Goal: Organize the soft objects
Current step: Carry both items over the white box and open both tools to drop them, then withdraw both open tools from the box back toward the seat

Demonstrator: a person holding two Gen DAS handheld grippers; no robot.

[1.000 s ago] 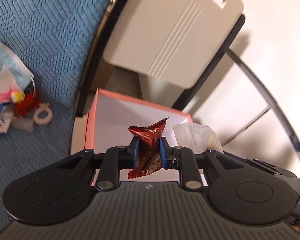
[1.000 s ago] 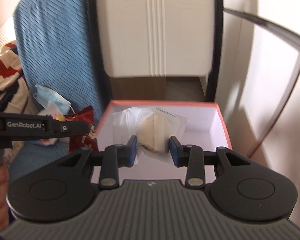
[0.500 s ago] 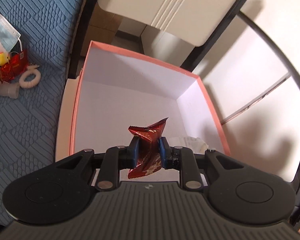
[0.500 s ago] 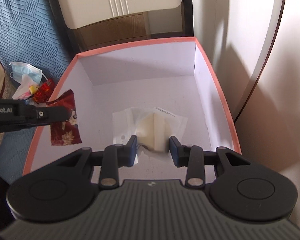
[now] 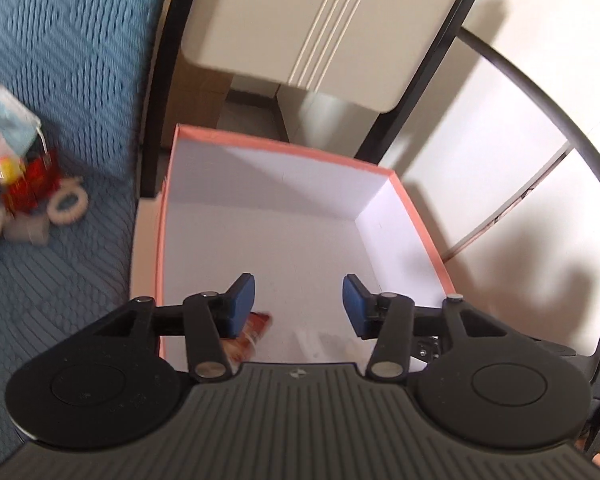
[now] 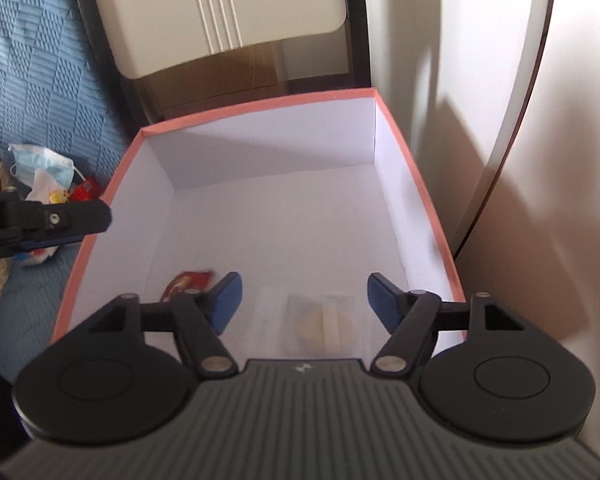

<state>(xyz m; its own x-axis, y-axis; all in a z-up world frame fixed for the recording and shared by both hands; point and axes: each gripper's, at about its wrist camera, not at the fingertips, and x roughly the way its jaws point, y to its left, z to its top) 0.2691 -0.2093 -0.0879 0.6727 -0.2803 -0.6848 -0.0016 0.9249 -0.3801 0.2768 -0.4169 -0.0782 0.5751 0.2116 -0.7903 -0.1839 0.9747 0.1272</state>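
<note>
A white box with a pink rim (image 5: 284,145) (image 6: 260,106) stands beside the blue bedspread. My left gripper (image 5: 299,303) hangs over its near end, jaws opening and empty. The red snack packet (image 5: 249,337) (image 6: 188,282) lies on the box floor below the left finger. My right gripper (image 6: 303,299) is over the same end, jaws opening with nothing pressed between them. The clear-wrapped pale round cake (image 6: 326,324) lies loose on the floor under it, its wrapper (image 5: 314,342) showing low in the left wrist view. The left gripper's finger (image 6: 68,220) pokes in from the left of the right wrist view.
A heap of small items lies on the blue bedspread (image 5: 60,60): a blue face mask (image 6: 44,164), a red packet (image 5: 30,184) and a white ring (image 5: 68,202). A beige chair back (image 5: 320,28) rises behind the box. A pale wall (image 6: 480,80) stands to the right.
Both grippers opened. The red packet dropped from the left one and the wrapped cake from the right one onto the box floor. Both hands sank lower over the box.
</note>
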